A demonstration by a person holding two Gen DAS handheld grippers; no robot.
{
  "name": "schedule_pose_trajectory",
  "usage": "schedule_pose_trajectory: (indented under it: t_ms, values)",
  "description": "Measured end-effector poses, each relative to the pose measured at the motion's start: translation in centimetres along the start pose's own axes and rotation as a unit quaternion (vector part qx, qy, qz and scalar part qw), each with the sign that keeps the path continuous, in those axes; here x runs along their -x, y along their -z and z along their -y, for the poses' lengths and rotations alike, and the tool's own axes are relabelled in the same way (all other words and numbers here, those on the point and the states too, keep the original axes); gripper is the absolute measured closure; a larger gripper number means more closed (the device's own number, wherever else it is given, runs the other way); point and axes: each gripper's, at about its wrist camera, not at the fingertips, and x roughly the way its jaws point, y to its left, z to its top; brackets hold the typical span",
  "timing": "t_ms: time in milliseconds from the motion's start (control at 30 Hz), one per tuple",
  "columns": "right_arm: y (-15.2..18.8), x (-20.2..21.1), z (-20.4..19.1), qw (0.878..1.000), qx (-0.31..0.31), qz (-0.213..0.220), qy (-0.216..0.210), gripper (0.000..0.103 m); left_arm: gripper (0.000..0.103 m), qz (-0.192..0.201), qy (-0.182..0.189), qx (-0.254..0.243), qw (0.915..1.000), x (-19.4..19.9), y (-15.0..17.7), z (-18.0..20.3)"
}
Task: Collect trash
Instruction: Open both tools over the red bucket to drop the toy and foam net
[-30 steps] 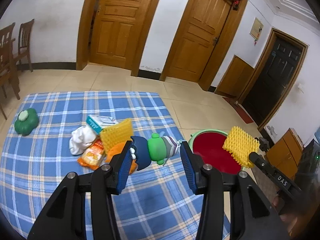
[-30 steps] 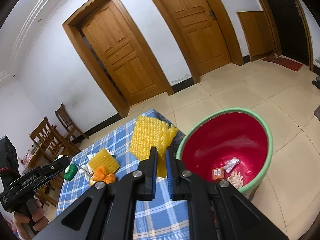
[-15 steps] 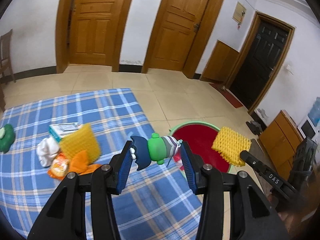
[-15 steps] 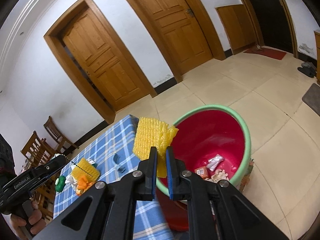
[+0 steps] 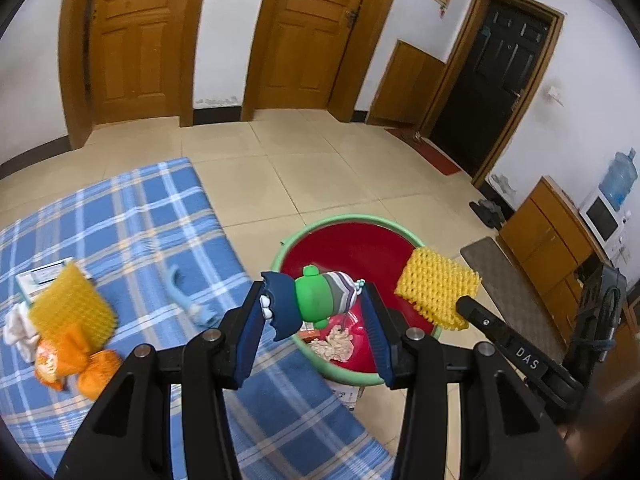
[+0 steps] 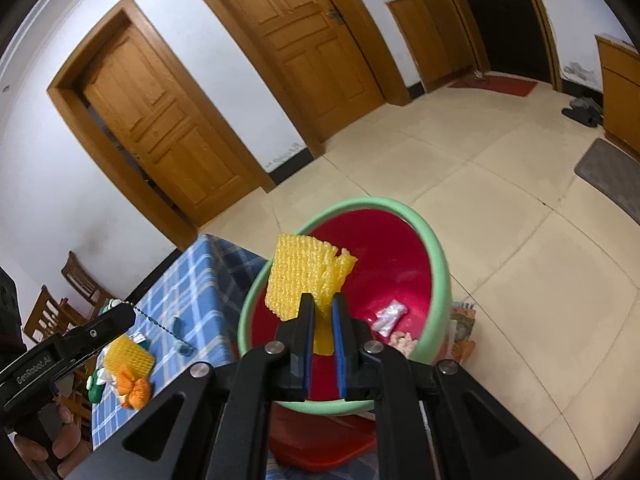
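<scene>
My left gripper (image 5: pixel 315 305) is shut on a small toy figure (image 5: pixel 316 300) with a green body, blue cap and striped end. It hangs over the near rim of the bin. The bin (image 5: pixel 352 221) is red inside with a green rim and stands on the floor beside the table. My right gripper (image 6: pixel 322 309) is shut on a yellow foam net (image 6: pixel 302 280) above the bin (image 6: pixel 438 252). That net (image 5: pixel 436 292) also shows in the left wrist view, over the bin's right side. Wrappers and crumpled paper (image 5: pixel 334 344) lie in the bin.
The table's blue plaid cloth (image 5: pixel 120 208) carries a second yellow foam net (image 5: pixel 70 310), an orange wrapper (image 5: pixel 76 362), white tissue (image 5: pixel 16 326), a small box (image 5: pixel 42 274) and a pale blue piece (image 5: pixel 188 296). A floor mat (image 5: pixel 500 276) and a wooden cabinet (image 5: pixel 552 232) stand to the right.
Both grippers have swung right, off the table and over the bin, each keeping its hold. The pile of trash on the cloth has slid to the left of the view.
</scene>
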Motion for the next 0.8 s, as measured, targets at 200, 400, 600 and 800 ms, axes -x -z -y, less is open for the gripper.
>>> schedule_pose_trajectory:
  t_ms: [200, 400, 600, 800]
  values:
    - [0.1, -0.7, 1.4, 1.0, -0.006, -0.006, 0.012, 0.091, 0.055, -0.022, 0.011, -0.026, 0.9994, -3.1, 0.0, 2.0]
    - [0.0, -1.4, 2.2, 1.0, -0.013, -0.01, 0.02, 0.089, 0.055, -0.041, 0.015, -0.038, 0.9983, -5.9, 0.0, 3.0]
    - [-0.1, -1.5, 2.7, 0.999, -0.024, -0.013, 0.023, 0.089, 0.053, -0.053, 0.016, -0.042, 0.9976, -7.4, 0.0, 3.2]
    - [-0.2, -1.7, 3.2, 0.999, -0.035, -0.016, 0.021, 0.08, 0.046, -0.058, 0.009, -0.031, 0.9978, -7.8, 0.1, 2.7]
